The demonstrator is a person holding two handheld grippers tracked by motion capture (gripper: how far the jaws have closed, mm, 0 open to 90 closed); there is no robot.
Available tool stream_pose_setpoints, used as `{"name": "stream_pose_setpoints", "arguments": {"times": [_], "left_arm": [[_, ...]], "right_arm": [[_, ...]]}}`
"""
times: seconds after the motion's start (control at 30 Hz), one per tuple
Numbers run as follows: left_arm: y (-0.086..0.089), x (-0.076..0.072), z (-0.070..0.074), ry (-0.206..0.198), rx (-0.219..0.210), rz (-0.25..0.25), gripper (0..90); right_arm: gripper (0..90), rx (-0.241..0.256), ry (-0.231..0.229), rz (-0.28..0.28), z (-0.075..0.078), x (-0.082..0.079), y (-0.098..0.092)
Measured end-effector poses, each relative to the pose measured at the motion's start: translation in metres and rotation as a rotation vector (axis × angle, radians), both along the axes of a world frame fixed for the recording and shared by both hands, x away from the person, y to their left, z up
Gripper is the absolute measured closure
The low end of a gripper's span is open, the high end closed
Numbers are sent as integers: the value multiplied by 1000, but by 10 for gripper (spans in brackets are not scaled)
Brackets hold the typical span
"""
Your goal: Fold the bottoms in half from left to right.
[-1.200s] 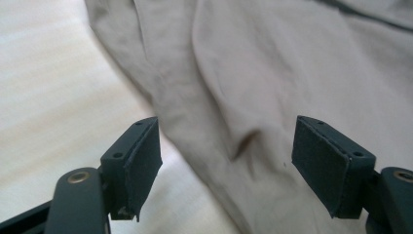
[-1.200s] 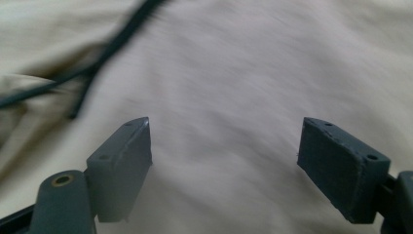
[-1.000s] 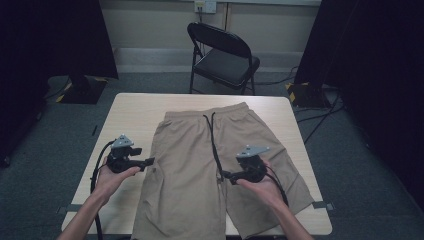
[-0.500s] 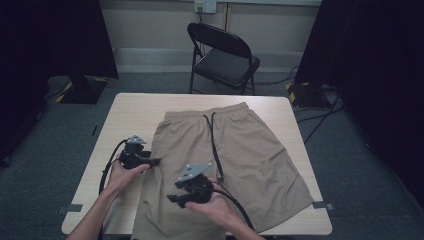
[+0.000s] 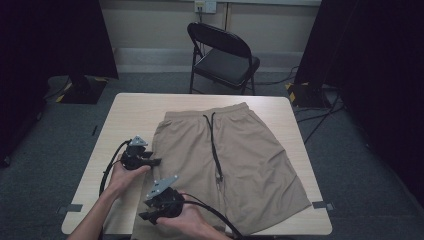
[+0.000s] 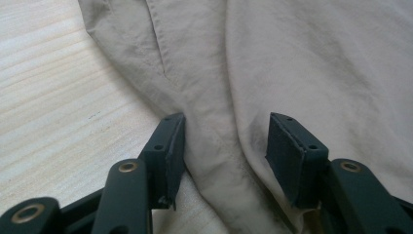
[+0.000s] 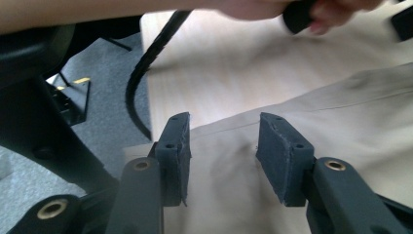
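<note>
Straddling creased beige shorts [image 6: 272, 58]: left tool [image 6: 226, 141] agape.

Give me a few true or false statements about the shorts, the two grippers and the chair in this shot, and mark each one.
1. The tan shorts lie flat on the table. True.
2. The left gripper is shut on the fabric. False: its jaws stand open, with a fold of cloth between them.
3. The right gripper is open above the hem of a shorts leg. True.
4. The folding chair is pulled up at the person's side of the table. False: it stands beyond the far edge.
5. A dark drawstring runs down the front of the shorts. True.
</note>
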State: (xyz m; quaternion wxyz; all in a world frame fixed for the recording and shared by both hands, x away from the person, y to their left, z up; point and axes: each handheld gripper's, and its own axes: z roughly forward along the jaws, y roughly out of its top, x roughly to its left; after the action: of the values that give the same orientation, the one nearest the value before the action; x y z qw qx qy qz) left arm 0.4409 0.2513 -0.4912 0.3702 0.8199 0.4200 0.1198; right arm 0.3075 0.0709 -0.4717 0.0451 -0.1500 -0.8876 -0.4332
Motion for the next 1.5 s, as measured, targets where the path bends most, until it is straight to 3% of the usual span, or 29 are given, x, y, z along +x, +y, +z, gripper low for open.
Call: {"name": "stream_pose_setpoints", "arguments": {"times": [0.1,0.2,0.23,0.33,0.37,0.5,0.57,0.73,0.9,1.17,1.27,1.5], "left_arm": [[0,0,0,0,0,0,485],[0,0,0,1,-5,1,484],[1,0,0,3,-9,3,484],[1,0,0,5,-11,5,483],[1,0,0,6,-11,5,480],[2,0,0,5,-12,3,479],[2,0,0,3,-11,4,480],[2,0,-1,0,-5,1,477],[3,-1,-1,-5,-11,8,468],[5,-1,-2,-18,1,12,460],[5,-1,-2,-20,-6,17,459],[6,-1,-3,-24,-7,16,458]], "right_arm": [[498,-7,18,12,-9,-6,7],[458,-9,14,2,-13,-8,13],[421,-14,-6,-13,-15,-7,17],[404,-20,-4,-28,-18,-6,22],[387,-42,-24,-42,-23,-4,27],[376,-40,-32,-66,-26,-5,33],[375,-30,-15,-80,-27,-3,36],[376,-43,-54,-106,-27,-4,42],[379,-89,-188,-91,-30,-16,42],[390,-119,-182,-109,-27,-12,25],[420,-122,-184,-117,-26,-9,18],[702,-126,-182,-131,-24,-2,5]]}}
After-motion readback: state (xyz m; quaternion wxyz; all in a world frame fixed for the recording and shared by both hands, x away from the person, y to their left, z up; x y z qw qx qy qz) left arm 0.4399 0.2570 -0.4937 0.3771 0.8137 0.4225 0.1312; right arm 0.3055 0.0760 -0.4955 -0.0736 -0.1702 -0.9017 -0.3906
